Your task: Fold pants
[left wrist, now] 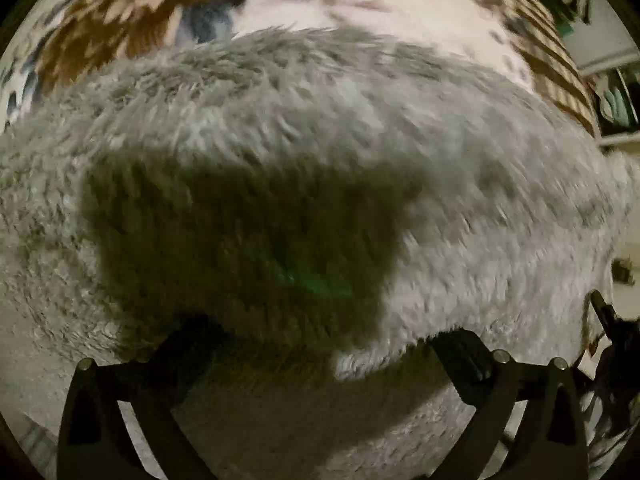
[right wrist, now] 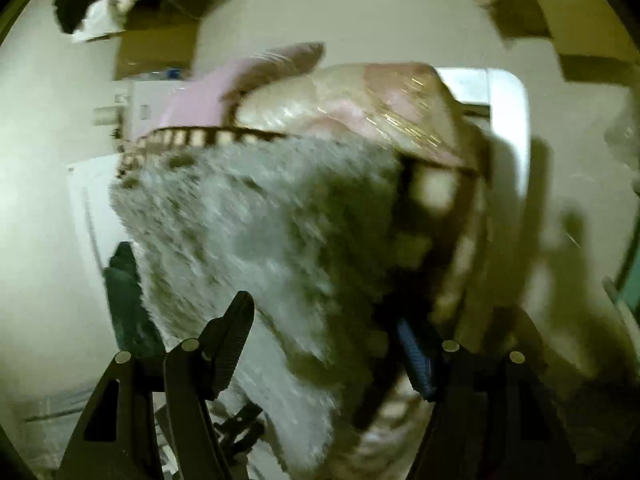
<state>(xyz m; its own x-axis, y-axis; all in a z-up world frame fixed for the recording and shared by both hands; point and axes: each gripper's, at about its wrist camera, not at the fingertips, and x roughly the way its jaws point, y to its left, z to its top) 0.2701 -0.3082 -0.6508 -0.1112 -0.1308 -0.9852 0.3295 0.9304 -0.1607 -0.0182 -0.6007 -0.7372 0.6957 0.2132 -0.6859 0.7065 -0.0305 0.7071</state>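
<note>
Left wrist camera looks straight down, close over the fluffy grey pants [left wrist: 320,140]; right wrist camera angles downward, near the same pants [right wrist: 248,220].

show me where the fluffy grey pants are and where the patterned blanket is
fluffy grey pants [left wrist: 320,128]: left wrist view, on the lit pile above the shadow.
patterned blanket [left wrist: 120,12]: left wrist view, on a brown patch at the upper left.

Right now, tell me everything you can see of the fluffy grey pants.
The fluffy grey pants look like thick, shaggy fleece, pale grey, lying spread and mounded on a patterned brown, blue and white blanket. The left gripper stands wide open right over them, its shadow on the pile. In the right wrist view the pants lie between the open right gripper's fingers; blur hides any contact. No waistband or leg openings are distinguishable.
</note>
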